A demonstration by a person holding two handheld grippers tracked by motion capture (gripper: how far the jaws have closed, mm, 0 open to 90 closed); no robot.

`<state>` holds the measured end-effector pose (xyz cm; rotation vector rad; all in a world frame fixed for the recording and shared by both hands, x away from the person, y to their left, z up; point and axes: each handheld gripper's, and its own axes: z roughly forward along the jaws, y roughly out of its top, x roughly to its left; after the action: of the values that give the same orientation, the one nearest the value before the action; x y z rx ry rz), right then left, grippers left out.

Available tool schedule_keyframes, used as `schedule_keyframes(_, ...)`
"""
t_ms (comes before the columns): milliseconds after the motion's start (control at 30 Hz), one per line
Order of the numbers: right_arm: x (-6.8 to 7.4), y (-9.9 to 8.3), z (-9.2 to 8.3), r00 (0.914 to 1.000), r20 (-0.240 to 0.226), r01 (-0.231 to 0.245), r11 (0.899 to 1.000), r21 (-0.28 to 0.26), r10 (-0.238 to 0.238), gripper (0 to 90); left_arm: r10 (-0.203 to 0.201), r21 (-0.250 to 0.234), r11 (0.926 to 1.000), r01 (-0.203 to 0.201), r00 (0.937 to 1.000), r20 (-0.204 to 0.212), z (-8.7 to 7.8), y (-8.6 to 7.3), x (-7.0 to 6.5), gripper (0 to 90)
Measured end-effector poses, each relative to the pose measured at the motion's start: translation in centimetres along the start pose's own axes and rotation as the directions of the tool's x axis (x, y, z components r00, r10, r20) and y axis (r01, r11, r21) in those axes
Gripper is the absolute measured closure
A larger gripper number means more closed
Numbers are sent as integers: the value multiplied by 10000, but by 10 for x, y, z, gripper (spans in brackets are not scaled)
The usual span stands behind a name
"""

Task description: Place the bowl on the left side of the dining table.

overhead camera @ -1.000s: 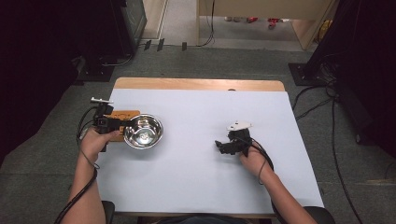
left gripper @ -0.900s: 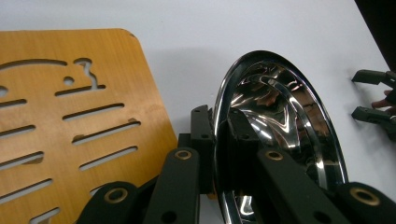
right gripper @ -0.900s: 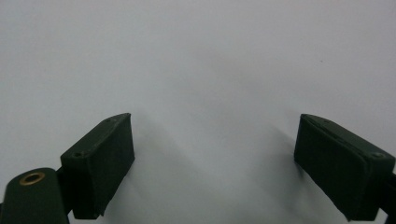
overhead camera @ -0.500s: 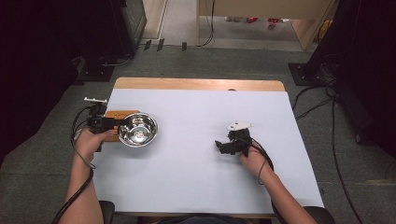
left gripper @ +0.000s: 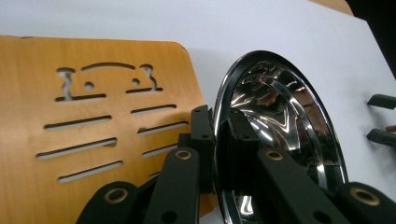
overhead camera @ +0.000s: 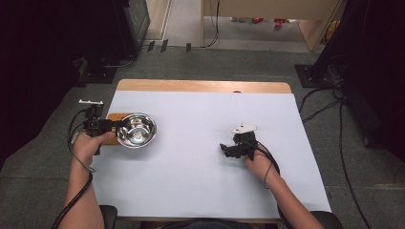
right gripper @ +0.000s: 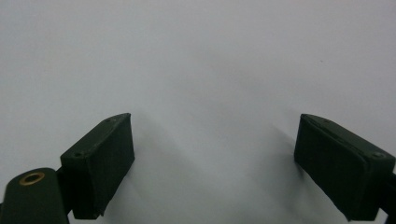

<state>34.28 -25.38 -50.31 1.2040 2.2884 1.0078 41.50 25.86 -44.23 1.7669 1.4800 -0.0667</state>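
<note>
Steel bowl (overhead camera: 136, 130) overlaps wooden board (left gripper: 93, 116), clamped by left gripper (left gripper: 217, 135).

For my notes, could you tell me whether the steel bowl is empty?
Empty: the steel bowl shows only bare reflective metal inside.

The high view looks forward and down over the whole table (overhead camera: 200, 191). The left gripper view sits close against the steel bowl (left gripper: 280, 135), shared with the high view; the right gripper view faces bare tabletop closely
</note>
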Motion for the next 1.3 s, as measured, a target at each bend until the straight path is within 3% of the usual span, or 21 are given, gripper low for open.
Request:
schedule_keyframes(633,0,0,0,10000,-3,-16,10000,3,16,117,-350,-500,9982,322,9979,-547,-13,-1,15,849)
schedule_keyframes(1133,0,0,0,10000,-24,-22,10000,15,22,117,-1011,-971,9908,945,9927,-655,-19,-2,34,849)
schedule_keyframes(1300,0,0,0,10000,-30,-17,10000,14,17,117,-1133,-1049,9891,1035,9893,-922,-18,-3,38,849)
